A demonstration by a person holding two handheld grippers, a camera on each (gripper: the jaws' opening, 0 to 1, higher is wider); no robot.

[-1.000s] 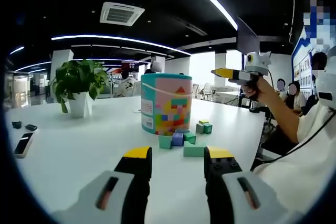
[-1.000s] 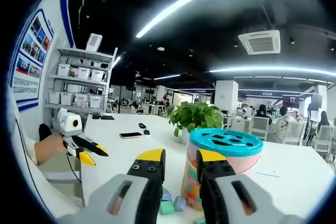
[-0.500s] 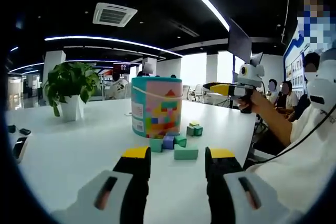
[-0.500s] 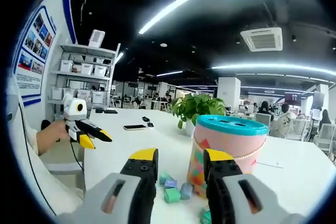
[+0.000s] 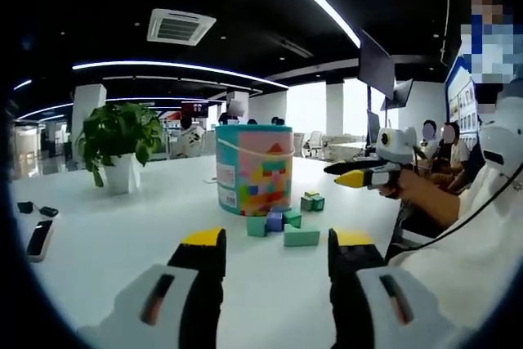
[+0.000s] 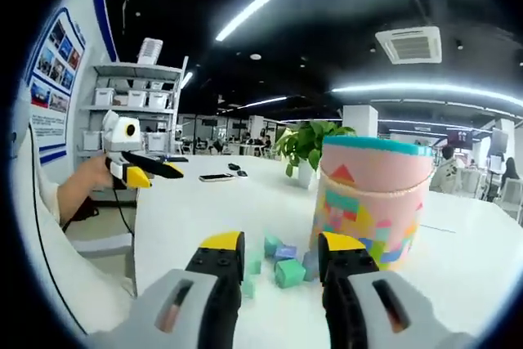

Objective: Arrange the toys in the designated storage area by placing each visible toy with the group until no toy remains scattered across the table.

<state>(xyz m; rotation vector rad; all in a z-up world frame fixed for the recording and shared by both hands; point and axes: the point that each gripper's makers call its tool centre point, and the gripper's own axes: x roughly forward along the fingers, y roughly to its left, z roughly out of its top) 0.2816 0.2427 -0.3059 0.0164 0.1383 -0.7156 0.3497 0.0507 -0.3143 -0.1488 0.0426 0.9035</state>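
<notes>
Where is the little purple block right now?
In the left gripper view, the small purple block sits on the white table, among green blocks at the foot of the tall colourful toy tub, beyond the open left gripper.

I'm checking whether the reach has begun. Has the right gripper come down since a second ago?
Yes. In the left gripper view, the right gripper has dropped from level with the top of the tub to about its middle, nearer the table.
</notes>
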